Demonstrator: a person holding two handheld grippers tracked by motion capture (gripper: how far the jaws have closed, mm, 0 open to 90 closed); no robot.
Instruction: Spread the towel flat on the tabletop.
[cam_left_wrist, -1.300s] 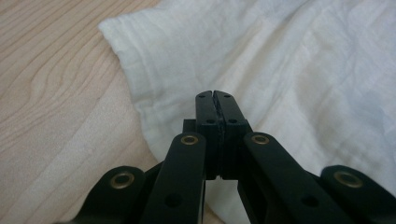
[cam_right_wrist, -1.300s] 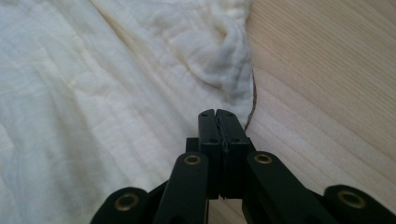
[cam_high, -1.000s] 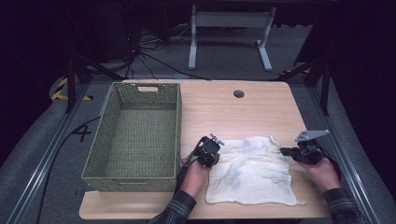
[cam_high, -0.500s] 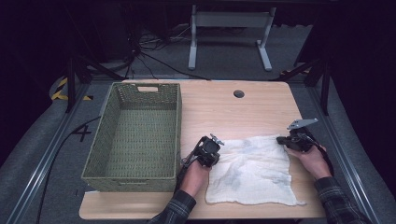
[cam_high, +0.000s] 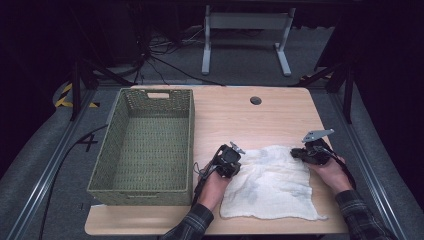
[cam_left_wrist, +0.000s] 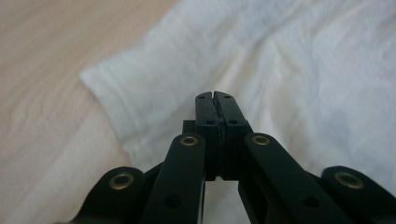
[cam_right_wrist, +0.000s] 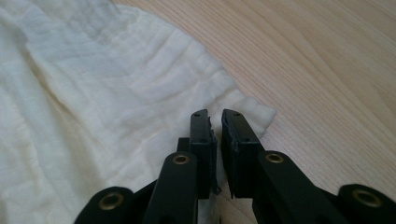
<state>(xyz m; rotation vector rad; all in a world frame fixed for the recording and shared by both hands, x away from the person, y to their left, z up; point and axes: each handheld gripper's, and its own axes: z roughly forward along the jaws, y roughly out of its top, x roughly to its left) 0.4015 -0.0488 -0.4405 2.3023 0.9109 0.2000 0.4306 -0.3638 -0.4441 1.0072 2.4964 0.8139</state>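
High view: white cloth (cam_high: 272, 184) spread flat on the near right part of the wooden table (cam_high: 235, 112), rumpled, its near edge close to the table's front. Left gripper (cam_high: 231, 161) at the cloth's far left corner, left hand (cam_high: 214, 182) behind it, forearm in a plaid sleeve rising from the bottom edge and angled slightly rightward. Right gripper (cam_high: 302, 153) at the cloth's far right corner, grey three-cornered plate tilted above it, right hand (cam_high: 331, 172) wrapped round its body, forearm slanting in from the lower right. Both tools pointing inward toward each other across the cloth's far edge. Green woven basket (cam_high: 145, 145) to the left of the cloth, just beside the left hand.

Left gripper view: jaws pressed together, pads meeting with no gap, held low over the cloth (cam_left_wrist: 280, 70) near its corner; nothing visibly pinched at the tips. Bare tabletop to the left.

Right gripper view: jaws a narrow slit apart, having just been opening, poised at the frayed corner of the cloth (cam_right_wrist: 93, 107); no fabric visible between the pads. Wood grain to the right.
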